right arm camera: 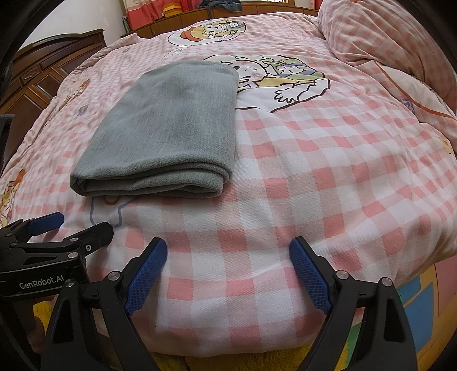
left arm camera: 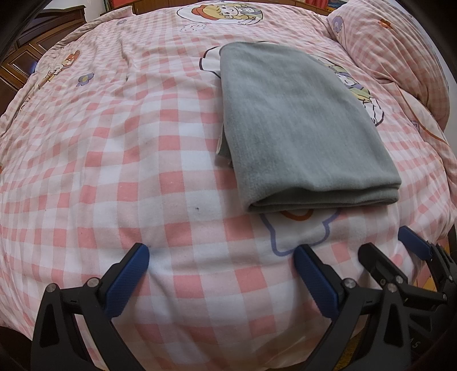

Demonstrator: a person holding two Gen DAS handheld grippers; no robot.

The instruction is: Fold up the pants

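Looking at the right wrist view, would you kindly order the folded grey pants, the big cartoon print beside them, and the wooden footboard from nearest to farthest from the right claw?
From the right claw:
1. Folded grey pants, ahead and left on the bedspread.
2. Big cartoon print, beyond them to the right.
3. Wooden footboard, along the far edge of the bed.

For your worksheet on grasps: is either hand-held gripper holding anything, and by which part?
Nothing is held. The left hand-held gripper and right hand-held gripper are both open, short of the folded grey pants on the bed.
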